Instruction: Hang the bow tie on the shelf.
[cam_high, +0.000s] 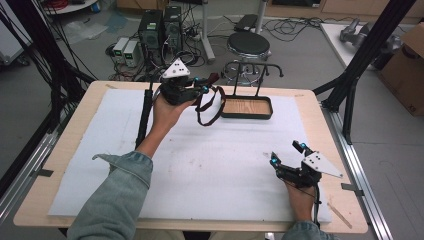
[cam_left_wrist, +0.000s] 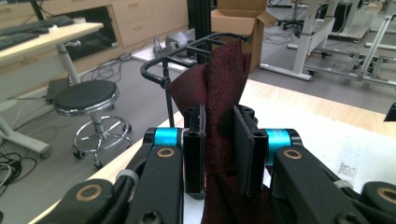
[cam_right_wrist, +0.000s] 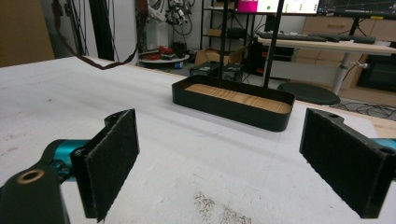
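Grey concrete floor (cam_high: 300, 60) strewn with black cables. Round black padded stool (cam_high: 248, 43) on chrome base, two black computer towers (cam_high: 160, 27), brown cardboard box (cam_high: 407, 65) at right.

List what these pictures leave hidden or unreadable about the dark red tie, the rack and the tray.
- Tie: left gripper view, its lower end runs off the bottom edge, between the left gripper's fingers.
- Rack: high view, too small to judge whether the tie touches it.
- Tray: right gripper view, near wall hides part of the floor.
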